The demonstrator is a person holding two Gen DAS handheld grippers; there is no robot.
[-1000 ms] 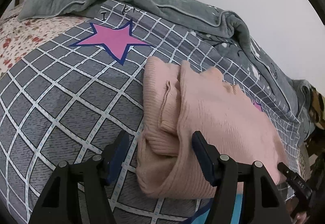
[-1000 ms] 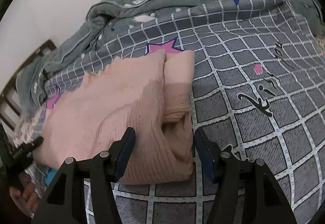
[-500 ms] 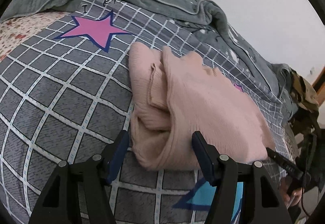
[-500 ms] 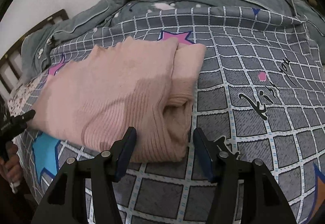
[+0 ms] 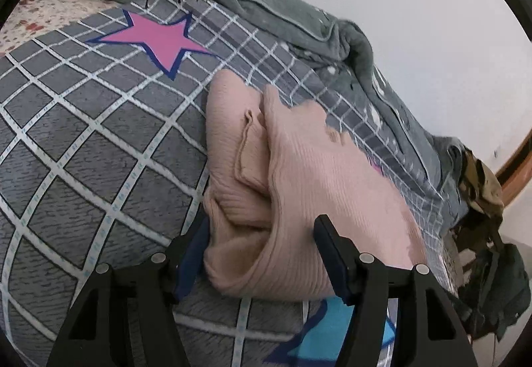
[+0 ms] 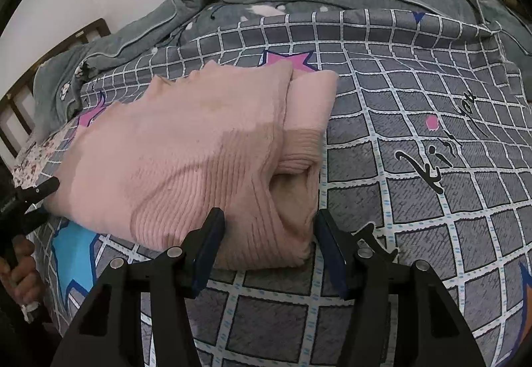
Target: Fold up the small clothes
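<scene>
On the left, the left gripper (image 5: 262, 240) hangs at the near left corner of the pink sweater (image 5: 316, 187). Its jaws stand apart, astride the thick folded edge; the left pad looks to brush the knit, but nothing is pinched, so I read it as released. Compared with a moment ago the view has tipped and closed in a little on that corner, while the jaw gap is unchanged.

The sweater lies folded into a thick bundle on the checked quilt (image 5: 83, 150), sleeve tucked inside, a grey blanket (image 5: 282, 17) heaped behind it.

On the right, the right gripper (image 6: 269, 234) straddles the near right corner of the sweater (image 6: 186, 147). Its jaws are released too, a shade narrower than a second ago, with the rolled edge between them but not squeezed.

Both grippers sit at the near edge unclamped, so the fold looks close to done; they seem poised either to seize the corners for one more fold or to square the bundle up.
</scene>
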